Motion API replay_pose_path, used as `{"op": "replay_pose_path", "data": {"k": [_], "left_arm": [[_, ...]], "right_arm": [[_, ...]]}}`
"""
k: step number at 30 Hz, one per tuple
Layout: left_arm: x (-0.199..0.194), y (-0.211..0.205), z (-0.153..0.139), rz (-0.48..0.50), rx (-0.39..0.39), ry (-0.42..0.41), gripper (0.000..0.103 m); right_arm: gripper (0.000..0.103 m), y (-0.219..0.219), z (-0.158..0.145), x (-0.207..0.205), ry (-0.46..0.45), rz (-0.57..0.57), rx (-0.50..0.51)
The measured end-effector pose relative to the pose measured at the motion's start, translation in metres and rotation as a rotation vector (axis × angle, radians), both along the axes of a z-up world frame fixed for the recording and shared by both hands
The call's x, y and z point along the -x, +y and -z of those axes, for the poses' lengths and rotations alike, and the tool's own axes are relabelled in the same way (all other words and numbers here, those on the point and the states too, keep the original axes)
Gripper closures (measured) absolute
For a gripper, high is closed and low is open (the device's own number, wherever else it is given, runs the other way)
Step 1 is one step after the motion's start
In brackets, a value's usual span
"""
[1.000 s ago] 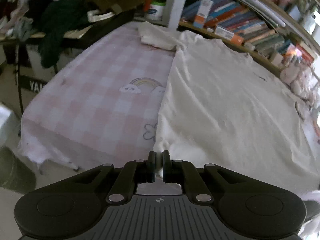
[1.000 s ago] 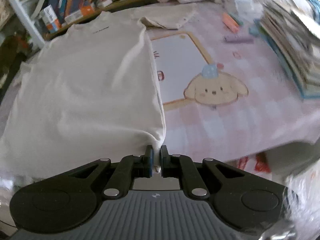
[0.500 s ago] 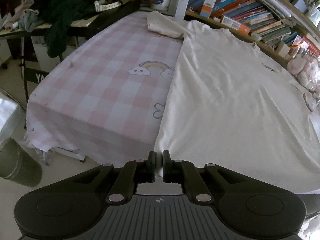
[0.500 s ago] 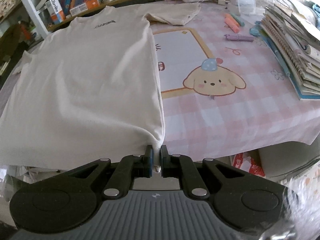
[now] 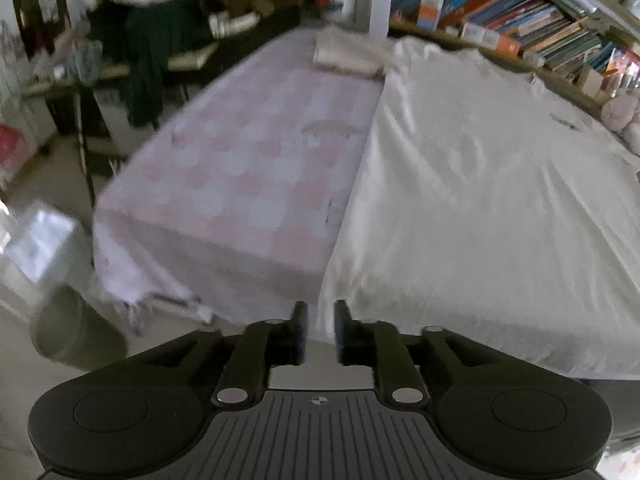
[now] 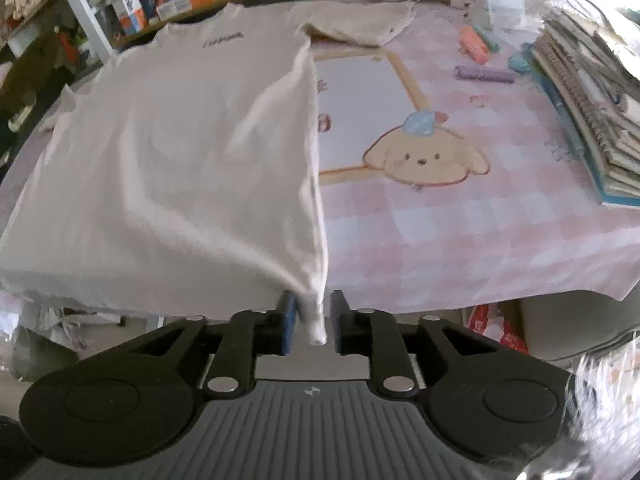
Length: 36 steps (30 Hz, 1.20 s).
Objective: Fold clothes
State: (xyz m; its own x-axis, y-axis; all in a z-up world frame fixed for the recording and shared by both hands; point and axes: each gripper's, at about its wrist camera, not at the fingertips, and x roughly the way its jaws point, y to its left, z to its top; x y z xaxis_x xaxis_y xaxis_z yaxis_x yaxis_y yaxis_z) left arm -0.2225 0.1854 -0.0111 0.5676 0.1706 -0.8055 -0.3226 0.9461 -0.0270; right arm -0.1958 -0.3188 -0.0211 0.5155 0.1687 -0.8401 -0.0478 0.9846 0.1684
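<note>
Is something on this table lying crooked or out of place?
Yes. The T-shirt hangs over the table's near edge, its hem corner dangling between the open right tongs; one sleeve lies bunched at the far side.

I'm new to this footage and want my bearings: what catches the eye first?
A cream T-shirt lies spread over the pink checked tablecloth, its bottom corners between the parted fingers of the left claw and right claw. Right of it is a cartoon puppy print, then a stack of notebooks.
</note>
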Motion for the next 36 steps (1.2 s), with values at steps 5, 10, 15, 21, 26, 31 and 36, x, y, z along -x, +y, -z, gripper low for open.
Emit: {"op": "replay_pose_path", "data": {"k": [5,10,15,21,26,31,36], "left_arm": [[-0.009,-0.023,-0.022,0.052,-0.059,-0.080,0.065],[-0.033,-0.039,-0.027,0.135,-0.093,-0.121,0.038],[-0.068,-0.046,-0.021,0.253,-0.111,-0.137,0.028],[-0.109,-0.055,-0.014,0.395,-0.133,-0.157,0.022],[-0.144,-0.061,-0.008,0.512,-0.145,-0.171,0.020],[-0.178,-0.052,0.000,0.619,-0.098,-0.176,0.019],[-0.200,-0.044,0.011,0.680,-0.044,-0.168,0.018]], "right_arm": [[0.060,-0.011,-0.019,-0.007,-0.054,0.040,-0.018],[0.039,-0.001,-0.033,-0.016,-0.114,0.060,-0.006],[0.031,0.020,-0.033,-0.029,-0.135,0.077,0.042],[0.031,0.046,-0.028,-0.050,-0.144,0.154,0.062],[0.030,0.074,-0.029,-0.075,-0.131,0.250,0.026],[0.030,0.105,-0.033,-0.091,-0.146,0.322,0.046],[0.031,0.124,-0.033,-0.104,-0.128,0.382,0.060]]}}
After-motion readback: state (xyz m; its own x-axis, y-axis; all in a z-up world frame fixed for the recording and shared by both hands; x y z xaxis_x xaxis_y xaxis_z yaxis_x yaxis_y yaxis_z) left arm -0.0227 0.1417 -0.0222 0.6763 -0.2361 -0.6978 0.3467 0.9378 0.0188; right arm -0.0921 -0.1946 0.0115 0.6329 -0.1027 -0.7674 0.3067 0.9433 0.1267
